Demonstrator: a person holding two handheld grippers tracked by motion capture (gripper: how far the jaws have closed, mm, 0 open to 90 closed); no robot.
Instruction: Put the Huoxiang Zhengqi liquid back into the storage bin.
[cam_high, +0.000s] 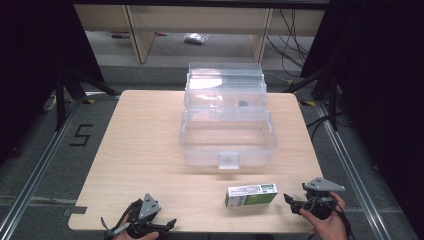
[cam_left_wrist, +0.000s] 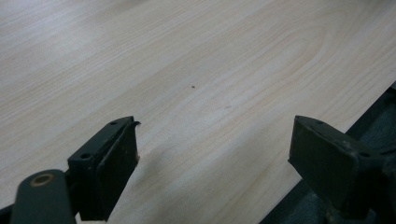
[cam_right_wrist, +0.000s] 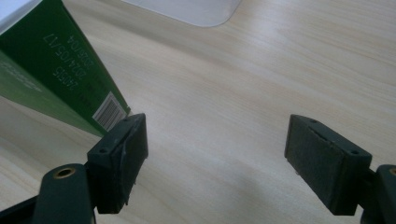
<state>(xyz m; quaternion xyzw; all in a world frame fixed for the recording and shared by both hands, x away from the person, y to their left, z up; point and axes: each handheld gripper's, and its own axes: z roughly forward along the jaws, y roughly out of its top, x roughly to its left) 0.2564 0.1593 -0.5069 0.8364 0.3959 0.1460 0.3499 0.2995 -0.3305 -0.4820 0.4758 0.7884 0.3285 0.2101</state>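
A green and white carton (cam_high: 251, 195) lies on its side near the front of the wooden table (cam_high: 140, 150). A clear plastic box (cam_high: 227, 135) with its lid raised stands at the table's middle back. My right gripper (cam_high: 294, 204) rests just right of the carton, open with bare table between its jaws; in the right gripper view the carton (cam_right_wrist: 56, 79) sits just beyond the left jaw of the right gripper (cam_right_wrist: 217, 154). My left gripper (cam_high: 162, 226) sits at the front left edge, open over bare wood, as the left gripper view (cam_left_wrist: 215, 158) shows.
The table's front edge runs just under both grippers, and its right edge (cam_left_wrist: 369, 116) shows beside the left gripper's jaw. Dark tripod legs (cam_high: 70, 85) stand on the floor at the left and right. Shelving and cables lie behind the table.
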